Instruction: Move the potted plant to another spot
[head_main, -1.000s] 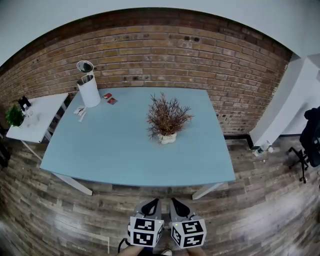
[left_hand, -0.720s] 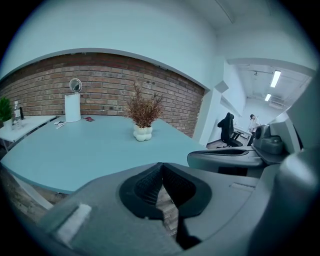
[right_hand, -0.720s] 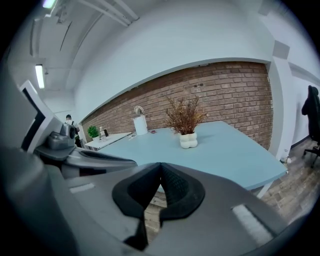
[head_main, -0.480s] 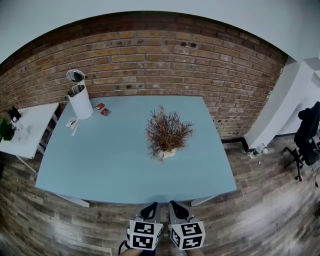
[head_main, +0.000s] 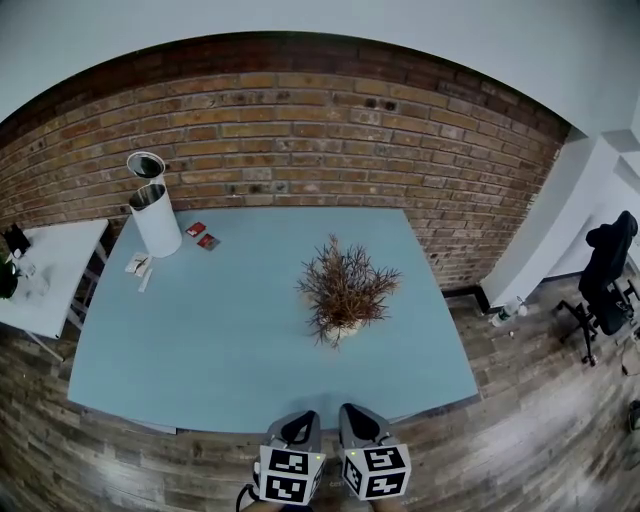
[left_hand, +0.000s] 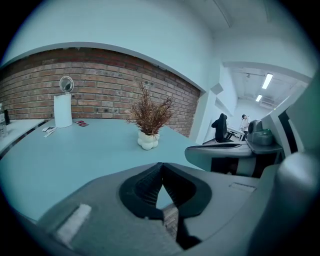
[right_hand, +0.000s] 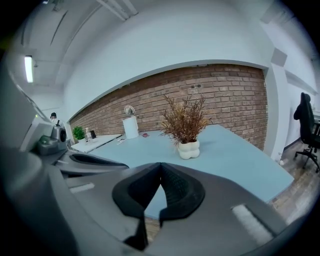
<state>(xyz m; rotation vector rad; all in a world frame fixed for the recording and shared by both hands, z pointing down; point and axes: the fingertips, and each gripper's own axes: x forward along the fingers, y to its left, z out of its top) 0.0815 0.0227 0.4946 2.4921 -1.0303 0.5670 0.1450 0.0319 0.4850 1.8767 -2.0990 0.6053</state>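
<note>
Head view: the plant (head_main: 345, 293) stands in its white pot (head_main: 341, 331) on the blue worktop (head_main: 220, 340), right of the middle and about halfway between the near and far edges. It is in the same spot on the worktop as a second ago. What has changed is the viewpoint. A wide strip of floor then lay between the near edge and the tools, and now the tips of the left tool (head_main: 303, 420) and right tool (head_main: 354, 414) reach that edge. Both tools lie side by side, well apart from the plant. The white canister (head_main: 157, 218) and the red cards (head_main: 202, 235) sit by the far left corner as before. The side table (head_main: 45, 275) has slid toward the picture's left border.

Left gripper view: the left tool (left_hand: 161, 168) has its jaws closed tip to tip with nothing between them. The plant (left_hand: 149, 111) stands upright ahead on the worktop.

Right gripper view: the right tool (right_hand: 160, 168) is likewise closed and empty. The plant (right_hand: 186, 121) and pot (right_hand: 189, 149) stand ahead, slightly right of its line.
</note>
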